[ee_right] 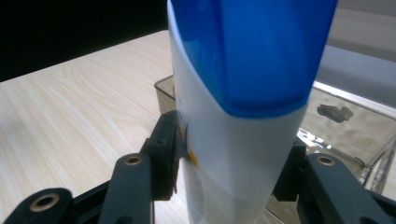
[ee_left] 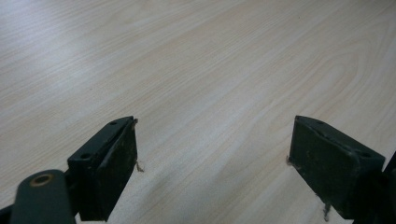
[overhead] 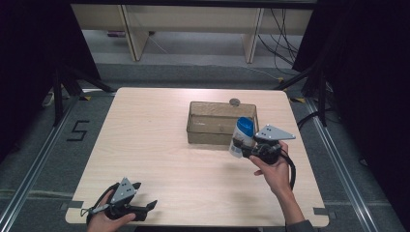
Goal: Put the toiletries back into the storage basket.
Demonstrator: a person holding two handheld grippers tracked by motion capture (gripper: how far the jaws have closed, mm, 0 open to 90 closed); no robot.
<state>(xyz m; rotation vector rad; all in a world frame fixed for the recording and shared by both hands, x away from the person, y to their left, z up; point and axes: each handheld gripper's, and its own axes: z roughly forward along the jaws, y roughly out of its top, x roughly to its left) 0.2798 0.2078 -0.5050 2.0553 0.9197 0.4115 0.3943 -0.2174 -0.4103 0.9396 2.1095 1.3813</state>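
One clear bin (overhead: 212, 126) just behind the claw-held bottle (overhead: 241, 137) — table (overhead: 159, 145) otherwise open.

My left claw (overhead: 145, 209) sits low at the lower left of the high view, jaws spread wide apart. My right claw (overhead: 240, 146), right of centre, has its jaws clamped, my right hand (overhead: 274, 169) reaching forward.

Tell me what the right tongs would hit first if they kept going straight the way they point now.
Probably the clear plastic bin: the right tongs, shut on the blue-capped white bottle, point toward it, with the bottle leading. Depth is unclear, so the bottle might pass over the rim.
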